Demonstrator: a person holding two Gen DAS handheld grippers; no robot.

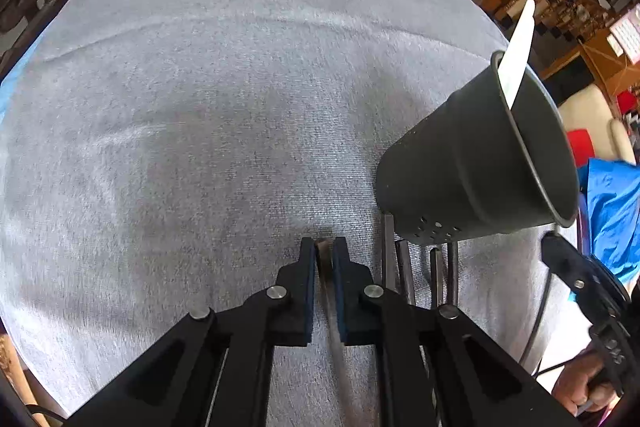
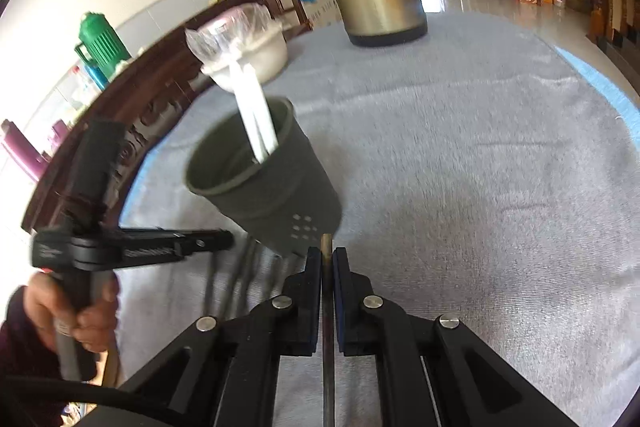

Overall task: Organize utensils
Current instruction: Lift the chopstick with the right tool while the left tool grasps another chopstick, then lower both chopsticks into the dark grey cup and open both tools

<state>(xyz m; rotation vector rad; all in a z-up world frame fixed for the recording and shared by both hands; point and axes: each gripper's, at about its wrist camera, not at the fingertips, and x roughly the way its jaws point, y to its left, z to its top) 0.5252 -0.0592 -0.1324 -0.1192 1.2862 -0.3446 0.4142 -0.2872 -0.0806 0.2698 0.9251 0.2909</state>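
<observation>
Chopsticks are what we are sorting here, and the job looks partly done. Our left tool (image 1: 323,247) is closed tight on one dark chopstick (image 1: 325,279), whose tip pokes out just past its pads, low over the grey surface (image 1: 200,107). Our right tool (image 2: 327,255) is likewise clamped on a single chopstick (image 2: 327,291), gripped near its upper end. The dark holder cup (image 2: 276,187) stands just ahead of the right tool and slightly to its left; from the left tool it sits ahead and to the right, close by. White utensils (image 2: 256,123) already stand inside the cup, leaning on its rim, so that part seems finished. Several more chopsticks (image 1: 416,275) lie on the surface at the foot of the cup, right beside the left tool, and these are not yet put away. We judge that the two held sticks go into the cup next, then the loose ones.
</observation>
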